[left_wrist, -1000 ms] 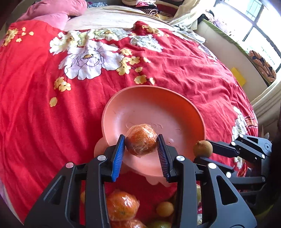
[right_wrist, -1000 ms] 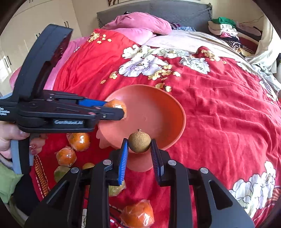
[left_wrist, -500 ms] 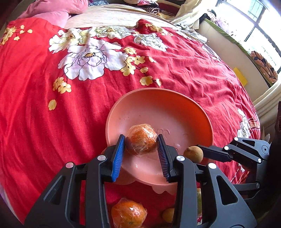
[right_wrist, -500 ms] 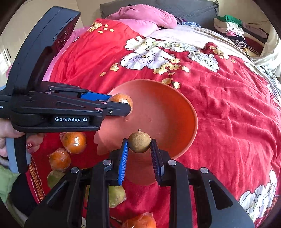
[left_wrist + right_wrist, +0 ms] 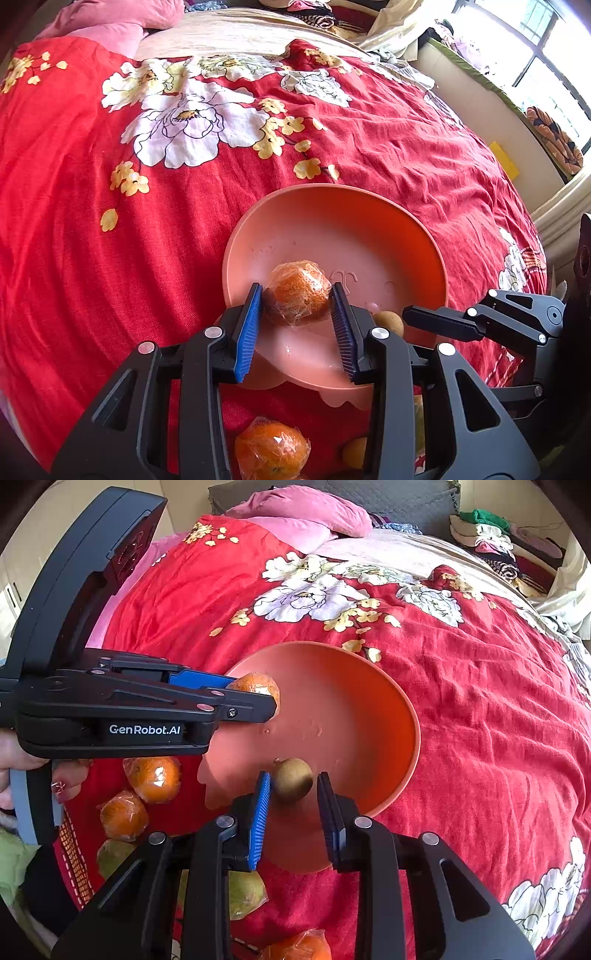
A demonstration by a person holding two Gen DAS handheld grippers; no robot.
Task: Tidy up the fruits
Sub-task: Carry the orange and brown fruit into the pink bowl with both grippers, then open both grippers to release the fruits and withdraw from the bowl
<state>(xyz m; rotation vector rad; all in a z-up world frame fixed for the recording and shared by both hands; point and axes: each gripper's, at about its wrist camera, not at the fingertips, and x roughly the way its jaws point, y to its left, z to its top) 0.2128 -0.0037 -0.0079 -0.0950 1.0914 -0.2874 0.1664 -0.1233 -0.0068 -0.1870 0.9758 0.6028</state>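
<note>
A pink bowl [image 5: 369, 236] sits on the red flowered bedspread; it also shows in the right wrist view [image 5: 369, 709]. My left gripper [image 5: 297, 317] is shut on a plastic-wrapped orange [image 5: 299, 295] and holds it over the bowl's near side; that orange shows in the right wrist view [image 5: 260, 688]. My right gripper [image 5: 293, 805] holds its jaws slightly apart around a small brown longan [image 5: 293, 781], which sits between them over the bowl with a gap on its right side. The longan peeks out behind my left fingers [image 5: 388, 321].
Wrapped oranges [image 5: 153, 779] [image 5: 123, 816], green fruits [image 5: 245, 895] [image 5: 112, 854] and another orange [image 5: 299, 947] lie on the bedspread in front of the bowl. An orange [image 5: 271, 448] lies under my left gripper. Pink pillows [image 5: 299, 513] and clothes lie at the far end.
Both grippers moved forward over the bowl with their fruit. The right gripper's jaws have opened a little, and the longan is now loose between them.
</note>
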